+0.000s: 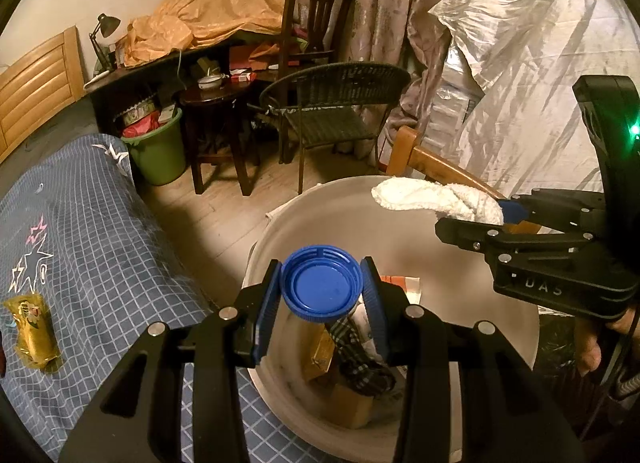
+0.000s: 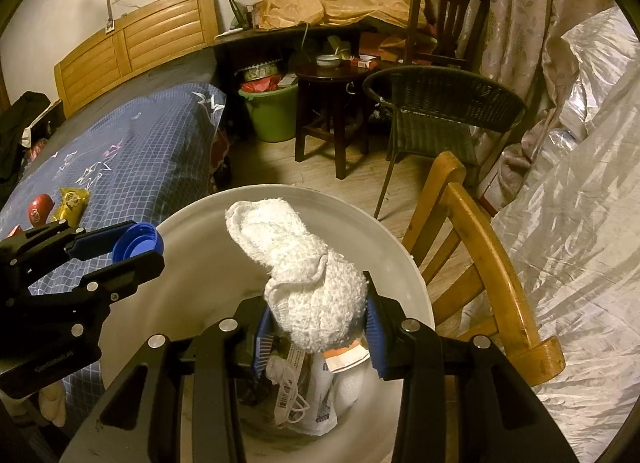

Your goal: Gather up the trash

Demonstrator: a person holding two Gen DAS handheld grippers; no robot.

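My left gripper [image 1: 322, 291] is shut on a blue plastic lid [image 1: 322, 283], held flat over the mouth of a white bucket [image 1: 400, 219]. Seen from the right wrist view, that left gripper [image 2: 132, 243] with the lid [image 2: 138, 241] hangs over the bucket's left rim. My right gripper [image 2: 316, 327] is shut on a white terry cloth [image 2: 304, 263] that sticks up above the bucket [image 2: 192, 263]. In the left wrist view the right gripper [image 1: 480, 219] with the cloth [image 1: 436, 199] is over the bucket's far right rim. Paper wrappers, a box and checked fabric lie inside the bucket.
A bed with a blue checked cover [image 2: 120, 159] lies at the left, with a gold packet [image 2: 72, 201] and a red round thing [image 2: 40, 209] on it. A wooden chair [image 2: 480, 247] stands right of the bucket. Beyond are a wicker chair [image 2: 440, 111], a dark stool [image 2: 332, 103] and a green bin [image 2: 272, 111].
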